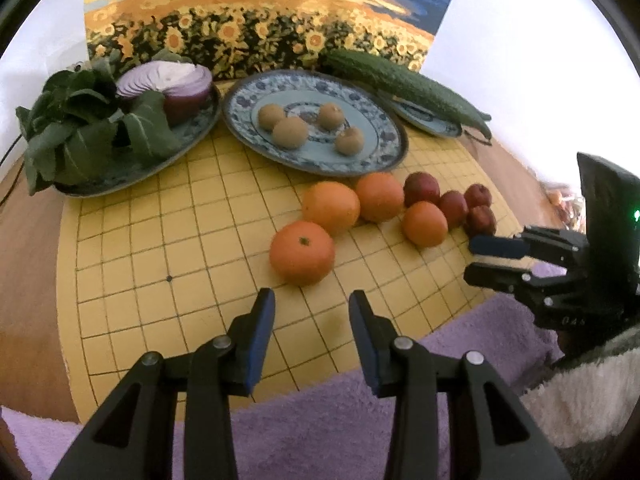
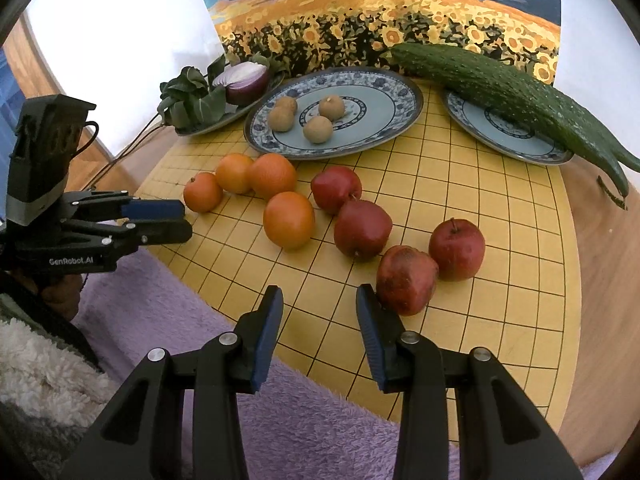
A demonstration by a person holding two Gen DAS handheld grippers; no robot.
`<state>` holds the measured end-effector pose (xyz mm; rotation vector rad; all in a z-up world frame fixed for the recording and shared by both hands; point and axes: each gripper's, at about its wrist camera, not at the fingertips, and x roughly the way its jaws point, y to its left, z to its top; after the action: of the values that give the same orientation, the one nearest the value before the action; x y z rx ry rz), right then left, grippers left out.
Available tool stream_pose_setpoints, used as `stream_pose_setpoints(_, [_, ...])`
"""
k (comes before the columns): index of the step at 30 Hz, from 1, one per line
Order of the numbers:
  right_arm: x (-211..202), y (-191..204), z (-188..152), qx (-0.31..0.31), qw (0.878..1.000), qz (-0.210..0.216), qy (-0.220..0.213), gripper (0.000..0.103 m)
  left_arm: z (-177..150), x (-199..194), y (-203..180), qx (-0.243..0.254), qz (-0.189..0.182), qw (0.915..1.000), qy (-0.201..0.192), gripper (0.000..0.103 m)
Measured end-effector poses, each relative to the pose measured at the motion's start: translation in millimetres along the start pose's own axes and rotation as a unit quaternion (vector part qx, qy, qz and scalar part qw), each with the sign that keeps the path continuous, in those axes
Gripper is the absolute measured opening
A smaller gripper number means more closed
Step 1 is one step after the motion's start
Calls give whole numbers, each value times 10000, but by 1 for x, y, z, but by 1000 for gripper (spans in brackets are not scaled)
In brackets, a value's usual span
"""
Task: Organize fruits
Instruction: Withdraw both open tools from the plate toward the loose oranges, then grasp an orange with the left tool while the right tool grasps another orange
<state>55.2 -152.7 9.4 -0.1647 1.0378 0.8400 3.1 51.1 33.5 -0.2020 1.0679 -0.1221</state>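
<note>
Both tongs hung parted and carried nothing: the left tongs (image 1: 312, 308) hovered over the yellow grid board (image 1: 160, 240) just short of the nearest orange (image 1: 302, 252), and the right tongs (image 2: 320, 304) sat beside the bruised apple (image 2: 406, 280), its outer pad close against the skin. Four oranges and four red apples lay loose in a mixed cluster on the board, none yet on a dish, so the sorting looked barely begun. The middle plate (image 2: 400, 92) held four small brown fruits; the right-hand plate (image 2: 480, 120) bore only the cucumber (image 2: 500, 88).

For a clean pick, I judged the left tongs needed to spread wider than the orange before descending and close across its widest part. The apples touched each other, so a sloppy approach could nudge neighbours rolling toward the board's edge.
</note>
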Motion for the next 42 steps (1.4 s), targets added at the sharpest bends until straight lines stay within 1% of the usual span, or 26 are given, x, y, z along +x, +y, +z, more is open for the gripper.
stream_pose_setpoints(3, [0,-1,0,8,10000,4,-4,39,5,-7,3,-25,-102,9999,-111,40])
stream_pose_setpoints(7, [-1,0,-1,17,10000,2,-30,39,20,-7,11,-201,-217,9994,-196,40])
stream_pose_setpoints(11, [-1,1,0,20,10000,3,-31,39,33,-1,7,-4,-211,9997,-139,40])
stream_pose_setpoints(14, [-1,1,0,21,10000,2,-34,39,41,5,-3,207,-266,9994,-125,40])
stream_pose_setpoints(16, [-2,1,0,14,10000,-2,-32,39,45,11,-7,225,-353,9991,-101,40])
stream_pose_setpoints(18, [-2,1,0,1,10000,0,-29,40,47,15,-7,152,-471,9987,-93,40])
stream_pose_setpoints(20, [-1,3,1,-37,9999,99,-12,39,48,18,-6,92,-517,9986,-104,40])
stream_pose_setpoints(23, [2,10,4,-171,9995,256,17,39,49,21,-4,33,-518,9986,-133,40])
stream_pose_setpoints(27, [9,15,11,-262,9993,263,-21,39,48,24,-4,27,-470,9987,-181,40])
stream_pose_setpoints(29, [12,18,14,-311,9992,225,-56,39,48,25,-5,59,-399,9989,-226,40])
stream_pose_setpoints(32, [16,22,17,-384,9992,12,-134,39,48,26,-7,87,-349,9989,-291,40])
stream_pose_setpoints(36, [20,26,19,-510,9983,-195,-211,39,47,25,-11,237,-322,9987,-322,36])
stream_pose_setpoints(42, [26,27,22,-589,9970,-324,-378,39,46,24,-15,328,-295,9985,-336,35])
